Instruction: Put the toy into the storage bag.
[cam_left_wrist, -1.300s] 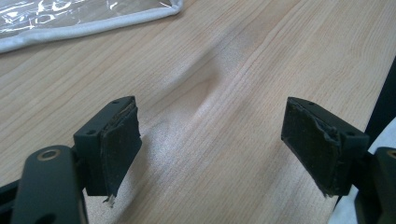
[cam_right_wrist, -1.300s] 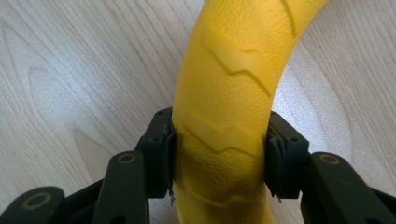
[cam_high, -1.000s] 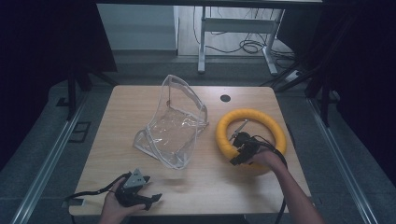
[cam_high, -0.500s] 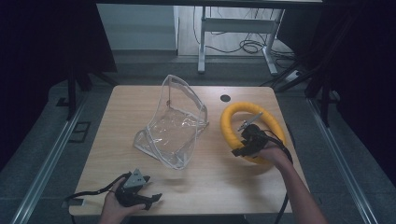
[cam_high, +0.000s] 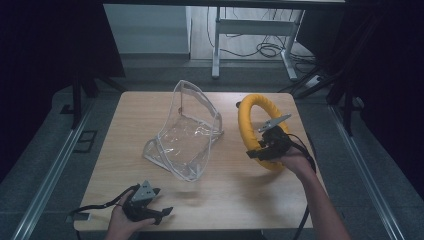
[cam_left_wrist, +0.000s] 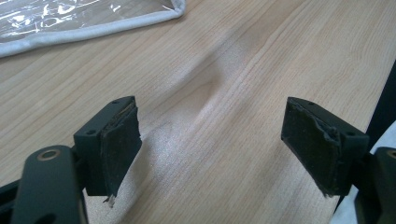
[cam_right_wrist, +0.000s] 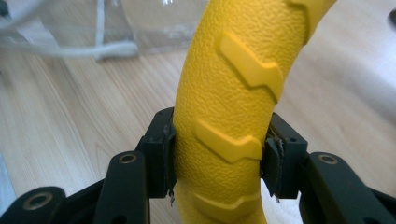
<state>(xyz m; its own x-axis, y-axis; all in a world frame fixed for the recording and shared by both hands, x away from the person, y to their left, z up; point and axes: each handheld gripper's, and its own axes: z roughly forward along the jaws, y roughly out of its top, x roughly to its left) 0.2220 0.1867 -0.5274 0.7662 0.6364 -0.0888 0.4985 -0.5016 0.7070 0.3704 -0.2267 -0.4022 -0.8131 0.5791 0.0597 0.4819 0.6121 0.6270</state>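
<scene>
A yellow textured ring (cam_high: 248, 120) (cam_right_wrist: 233, 84) stands tilted up on edge at the table's right side. My right gripper (cam_high: 260, 150) (cam_right_wrist: 217, 154) is shut on its near arc, one jaw on each side of the tube. A clear plastic pouch with a white trim (cam_high: 187, 132) stands open in the table's middle; its trim (cam_left_wrist: 93, 28) and its blurred wall (cam_right_wrist: 93, 28) also show in the gripper views. At the front left edge, my left gripper (cam_high: 157, 212) (cam_left_wrist: 210, 140) rests low over bare wood, open, nothing between its jaws.
The wooden table (cam_high: 225, 195) has free surface between the pouch and the front edge. A small dark round spot (cam_high: 239, 105) sits on the table behind the ring. Metal desk legs and cables (cam_high: 260, 47) lie on the floor beyond the far edge.
My right gripper has lifted the ring from flat on the table to tilted up on edge, shifting it a little toward the pouch. The left gripper has stayed put.
</scene>
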